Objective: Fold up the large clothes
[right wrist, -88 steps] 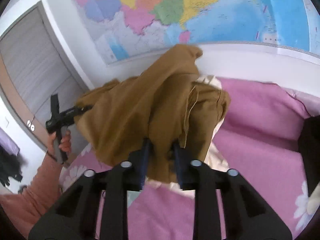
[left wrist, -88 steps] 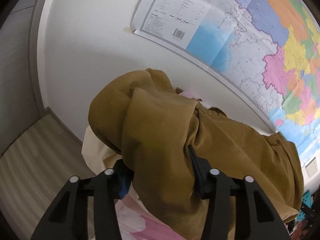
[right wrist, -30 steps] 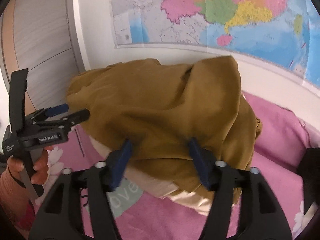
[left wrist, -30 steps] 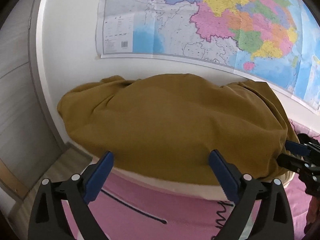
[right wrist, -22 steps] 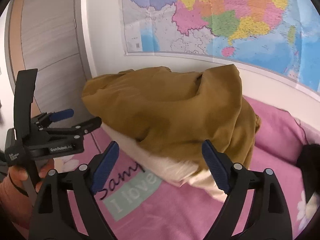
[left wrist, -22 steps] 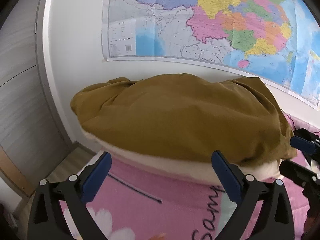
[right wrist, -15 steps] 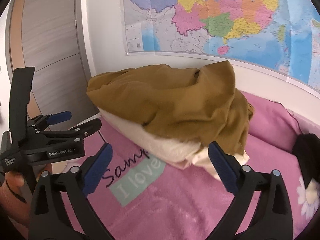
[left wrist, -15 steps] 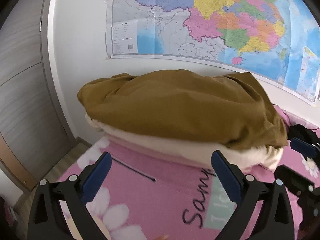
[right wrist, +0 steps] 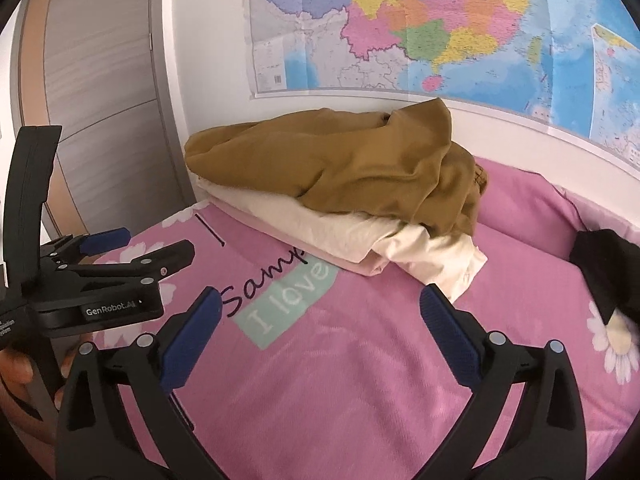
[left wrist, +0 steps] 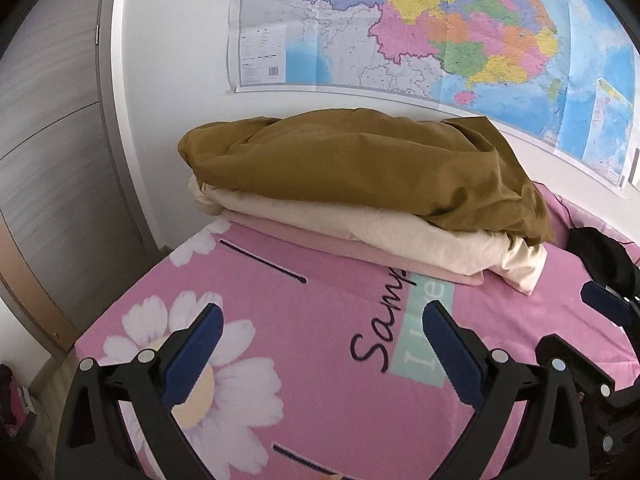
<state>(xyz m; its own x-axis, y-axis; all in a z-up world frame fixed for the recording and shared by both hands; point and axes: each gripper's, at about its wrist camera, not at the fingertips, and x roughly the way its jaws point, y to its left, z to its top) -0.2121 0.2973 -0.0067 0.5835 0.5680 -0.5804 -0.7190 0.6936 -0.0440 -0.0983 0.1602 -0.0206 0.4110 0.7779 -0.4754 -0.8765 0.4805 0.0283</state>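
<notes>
both your left tongs [left wrist: 318,330] and right tongs [right wrist: 320,316] gape empty, the brown garment [left wrist: 360,168] hiding most of the stack [left wrist: 420,244] beneath.

Our left gripper [left wrist: 320,336] and right gripper [right wrist: 318,320] are black plastic with blue ribbed fingers [right wrist: 448,332] and silver screws; one body reads "GenRobot.AI" in white. Bare skin shows.
</notes>
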